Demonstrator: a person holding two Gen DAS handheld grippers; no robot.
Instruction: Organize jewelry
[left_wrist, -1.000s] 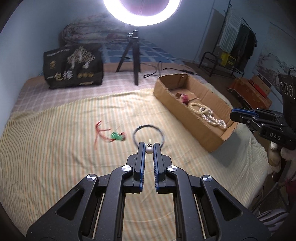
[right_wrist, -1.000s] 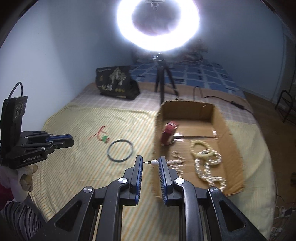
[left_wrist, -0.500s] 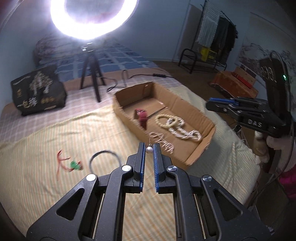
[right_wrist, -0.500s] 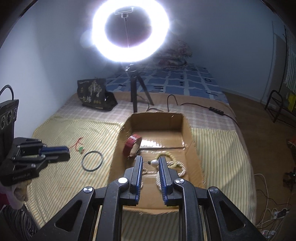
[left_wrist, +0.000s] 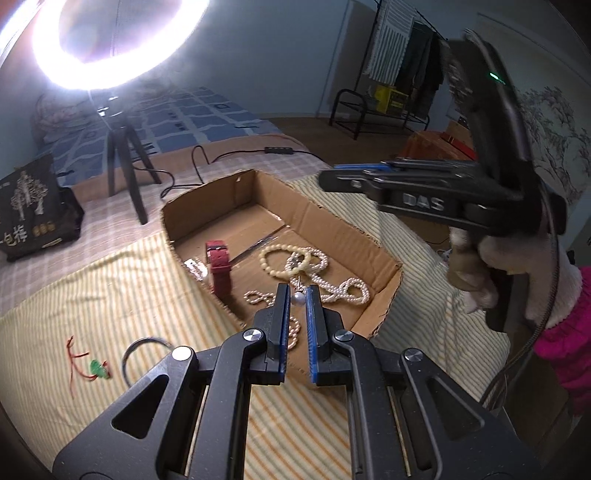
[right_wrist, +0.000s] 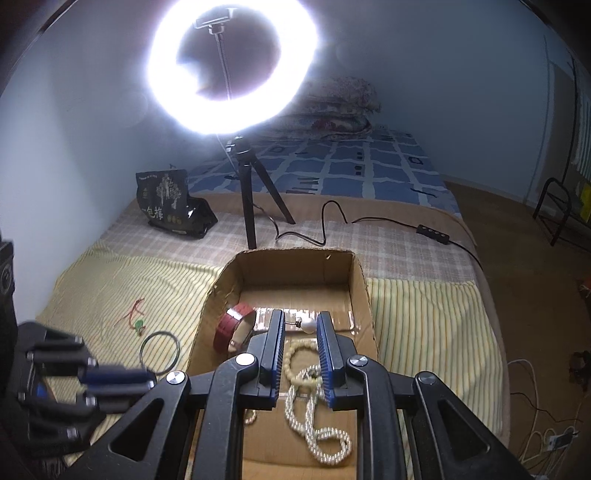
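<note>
My left gripper (left_wrist: 298, 295) is shut on a pearl earring (left_wrist: 298, 298) and holds it over the near part of the cardboard box (left_wrist: 340, 225). My right gripper (right_wrist: 300, 325) is shut on a second pearl earring (right_wrist: 308, 325), also above the box (right_wrist: 364, 295). Inside lie a red watch (left_wrist: 220, 266), a cream bead bracelet (left_wrist: 284, 259) and pearl necklaces (left_wrist: 343, 290). A dark ring bangle (left_wrist: 142, 349) and a green pendant on red cord (left_wrist: 96, 368) lie on the striped cloth left of the box.
A ring light on a tripod (right_wrist: 248, 192) stands behind the box, its cable (right_wrist: 369, 221) trailing right. A black printed bag (right_wrist: 170, 205) sits at the back left. The bed edge drops to the floor on the right (right_wrist: 517, 332).
Both grippers moved toward and over the box with their earrings. The left swung right from above the bangle; the right came nearer and lower over the box.
</note>
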